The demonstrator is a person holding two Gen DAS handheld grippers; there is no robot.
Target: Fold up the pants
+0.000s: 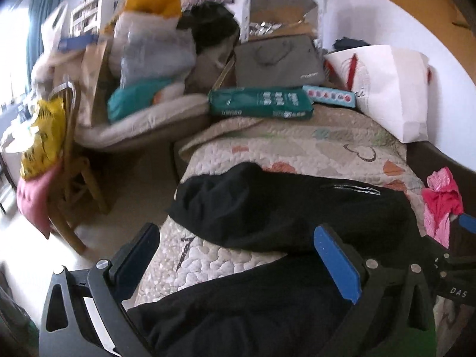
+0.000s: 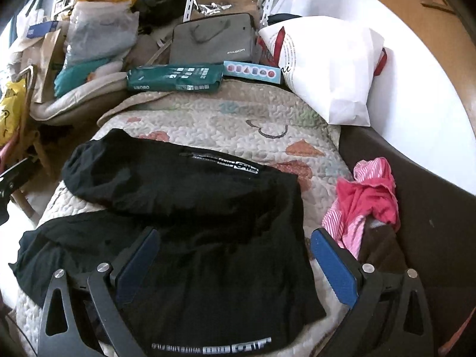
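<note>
The black pants (image 2: 208, 223) lie on the quilted bed cover (image 2: 238, 119), bent so that both legs run to the left, one above the other. White lettering shows on the far leg and near the front edge. They also show in the left wrist view (image 1: 282, 208). My right gripper (image 2: 235, 244) is open and empty, its blue fingers (image 2: 333, 267) spread just above the near part of the pants. My left gripper (image 1: 238, 253) is open and empty above the near leg and the quilt (image 1: 232, 255) between the legs.
A pink and red garment (image 2: 369, 196) lies at the right by the dark bed frame (image 2: 431, 208). A green package (image 2: 175, 78), a grey bag (image 2: 211, 40) and a white paper bag (image 2: 333, 68) crowd the far end. A wooden chair (image 1: 71, 178) stands left of the bed.
</note>
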